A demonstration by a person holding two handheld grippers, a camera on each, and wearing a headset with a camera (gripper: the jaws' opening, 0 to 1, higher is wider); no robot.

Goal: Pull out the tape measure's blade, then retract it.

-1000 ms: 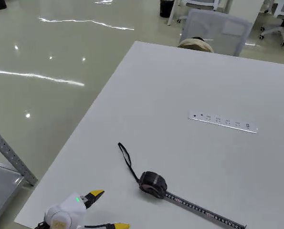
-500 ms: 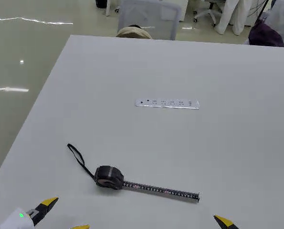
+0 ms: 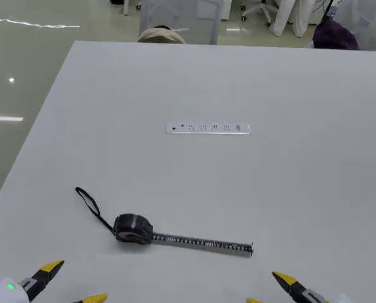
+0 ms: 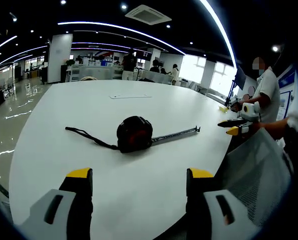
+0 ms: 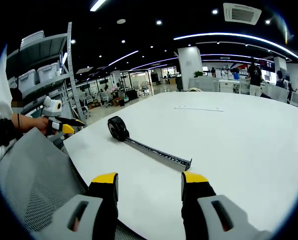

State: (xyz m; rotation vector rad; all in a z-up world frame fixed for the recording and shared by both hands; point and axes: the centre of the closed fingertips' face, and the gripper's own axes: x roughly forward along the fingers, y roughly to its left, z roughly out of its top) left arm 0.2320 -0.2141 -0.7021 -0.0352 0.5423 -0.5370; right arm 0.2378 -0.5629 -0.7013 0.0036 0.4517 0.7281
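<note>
Change: headset view had swung right across the table (image 3: 301, 189), bringing my right gripper (image 3: 268, 289) in at the near edge; the tape measure (image 3: 133, 228) appeared not to have shifted.
Case and blade: the case lay close to the near edge, toward the near left corner. Its blade (image 3: 200, 243) was already drawn out flat, running rightward along that edge, and the strap (image 3: 90, 203) trailed toward the left edge.
Left side: my left gripper (image 3: 74, 281) hovered by the near left corner, fingers spread and empty, facing the case, likely to steady it.
Right side: fingers were spread and holding nothing, aimed at the hook end (image 3: 249, 249) but apart from it, probably to guide the blade home.
Stage: by my reckoning, the pull-out was done and retraction had not begun.
Background: a power strip (image 3: 208, 128) sat mid-table, clear of the work.
</note>
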